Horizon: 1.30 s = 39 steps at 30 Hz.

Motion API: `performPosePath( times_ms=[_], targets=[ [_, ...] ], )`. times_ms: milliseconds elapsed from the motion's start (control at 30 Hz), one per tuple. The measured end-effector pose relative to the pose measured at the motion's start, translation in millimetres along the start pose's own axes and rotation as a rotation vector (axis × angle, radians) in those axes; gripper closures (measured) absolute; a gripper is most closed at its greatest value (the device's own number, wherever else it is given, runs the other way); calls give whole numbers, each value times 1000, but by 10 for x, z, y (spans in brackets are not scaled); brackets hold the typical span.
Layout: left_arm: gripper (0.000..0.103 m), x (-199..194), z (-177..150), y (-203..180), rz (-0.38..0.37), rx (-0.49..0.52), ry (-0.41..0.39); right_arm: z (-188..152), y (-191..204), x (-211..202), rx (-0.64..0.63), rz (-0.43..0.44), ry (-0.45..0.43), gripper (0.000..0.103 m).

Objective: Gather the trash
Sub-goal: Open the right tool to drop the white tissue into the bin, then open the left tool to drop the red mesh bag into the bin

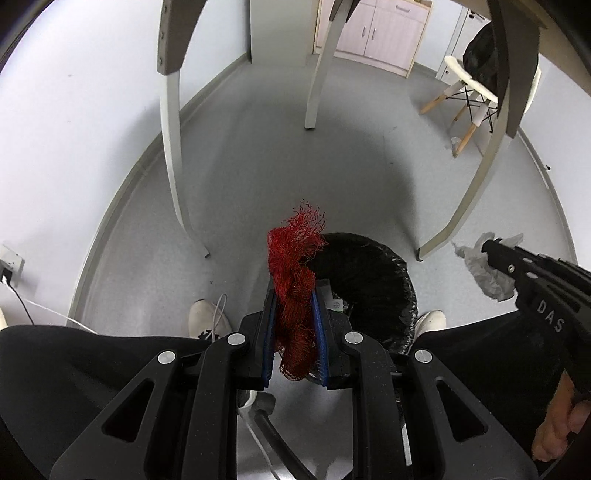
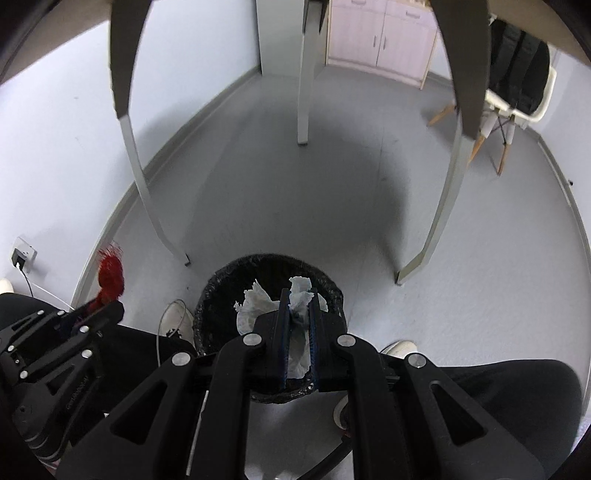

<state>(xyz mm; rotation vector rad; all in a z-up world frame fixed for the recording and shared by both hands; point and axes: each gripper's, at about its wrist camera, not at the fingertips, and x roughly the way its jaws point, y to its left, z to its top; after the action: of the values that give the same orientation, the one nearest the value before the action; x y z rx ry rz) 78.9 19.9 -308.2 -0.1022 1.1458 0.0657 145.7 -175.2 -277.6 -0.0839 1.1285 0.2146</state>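
Note:
My left gripper (image 1: 294, 295) is shut on a bunched red mesh net (image 1: 295, 266) and holds it just left of a bin lined with a black bag (image 1: 373, 273). My right gripper (image 2: 298, 300) is shut on a crumpled white tissue (image 2: 258, 302) and holds it directly over the bin's mouth (image 2: 221, 280). The right gripper with its tissue (image 1: 487, 273) shows at the right edge of the left wrist view. The left gripper with the red net (image 2: 110, 277) shows at the left of the right wrist view.
The bin stands on a grey floor between the person's white shoes (image 1: 207, 317) and black-trousered knees. Grey table legs (image 1: 173, 147) rise around it. A wall socket with a cable (image 2: 22, 254) is at left. A white chair (image 1: 469, 85) and pink cabinet (image 1: 376, 29) stand at the back.

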Motion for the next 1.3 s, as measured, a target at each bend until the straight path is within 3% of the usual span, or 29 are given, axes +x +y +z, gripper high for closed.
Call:
performPosePath(
  times_ms=[400,567,833,1133,1300],
  targets=[
    [85,399,51,92,14,-13,62,56,58,597,-7,-8,99,92],
    [85,423,44,103,15,-18,69,51,72,662,-19,0,114,91],
    [85,448,49,37,12,-24,81,48,45,547,-15,-26,56,40],
    [85,443,63,-173,-22,7,82,-17,-290,364,52,-64,-8,12],
    [85,473,56,-413,-44,50,91,-81,-569,301,100,-96,-14,9]
  ],
)
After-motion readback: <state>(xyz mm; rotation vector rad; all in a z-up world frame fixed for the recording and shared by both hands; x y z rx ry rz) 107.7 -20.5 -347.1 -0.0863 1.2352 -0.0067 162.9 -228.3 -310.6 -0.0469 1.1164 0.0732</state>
